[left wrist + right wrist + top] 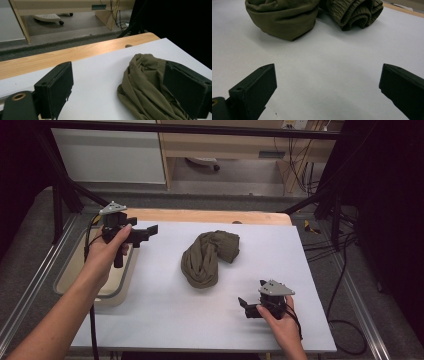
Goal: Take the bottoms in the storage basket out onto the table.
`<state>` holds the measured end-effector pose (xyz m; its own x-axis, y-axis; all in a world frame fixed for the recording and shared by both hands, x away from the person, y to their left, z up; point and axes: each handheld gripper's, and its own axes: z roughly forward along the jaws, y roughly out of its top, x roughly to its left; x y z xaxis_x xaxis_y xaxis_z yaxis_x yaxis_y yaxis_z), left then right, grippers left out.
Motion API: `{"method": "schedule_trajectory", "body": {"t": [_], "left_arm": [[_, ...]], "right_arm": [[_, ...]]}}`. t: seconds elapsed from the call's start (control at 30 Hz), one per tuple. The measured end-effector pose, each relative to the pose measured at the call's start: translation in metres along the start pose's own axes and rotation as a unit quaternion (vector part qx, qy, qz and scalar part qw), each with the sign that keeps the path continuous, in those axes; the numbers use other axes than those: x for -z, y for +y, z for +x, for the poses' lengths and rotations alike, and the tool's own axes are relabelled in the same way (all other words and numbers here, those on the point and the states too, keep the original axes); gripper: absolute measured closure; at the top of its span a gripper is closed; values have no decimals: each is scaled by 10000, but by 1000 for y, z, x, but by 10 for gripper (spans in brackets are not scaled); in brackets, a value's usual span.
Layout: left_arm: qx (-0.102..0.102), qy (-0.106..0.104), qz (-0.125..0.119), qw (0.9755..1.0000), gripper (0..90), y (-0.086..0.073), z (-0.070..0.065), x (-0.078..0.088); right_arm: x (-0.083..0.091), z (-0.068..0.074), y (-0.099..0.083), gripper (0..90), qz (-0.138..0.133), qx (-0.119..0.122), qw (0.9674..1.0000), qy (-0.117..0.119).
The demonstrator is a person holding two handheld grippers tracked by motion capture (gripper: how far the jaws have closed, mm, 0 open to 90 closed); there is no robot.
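While both grippers hang clear, olive cloth [209, 257] sits bunched mid white mat [165, 310]. Left gripper [150, 232] up-left of cloth, right gripper [245, 306] near-right of it; both jaws spread, empty. Looks like pre-grasp. Next: close in, pinch an edge.

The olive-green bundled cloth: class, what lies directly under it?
The olive-green bundled cloth rests on the white sheet covering the table, with light wooden tabletop showing along the far edge. Anything beneath or within its folds is hidden.
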<state>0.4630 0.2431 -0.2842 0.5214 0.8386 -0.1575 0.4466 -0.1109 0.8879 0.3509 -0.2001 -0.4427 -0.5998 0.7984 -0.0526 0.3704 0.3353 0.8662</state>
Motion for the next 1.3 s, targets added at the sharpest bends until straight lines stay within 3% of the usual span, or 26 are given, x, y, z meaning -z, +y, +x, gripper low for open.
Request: {"method": "schedule_trajectory", "body": {"t": [0.4,1.3], "left_arm": [[88,128,-44,9999,94,-4,15,16],[59,298,-92,9995,87,-14,32,45]], "right_arm": [[-1,1,0,21,29,34,10000,12],[1,2,0,21,11,35,10000,18]]}}
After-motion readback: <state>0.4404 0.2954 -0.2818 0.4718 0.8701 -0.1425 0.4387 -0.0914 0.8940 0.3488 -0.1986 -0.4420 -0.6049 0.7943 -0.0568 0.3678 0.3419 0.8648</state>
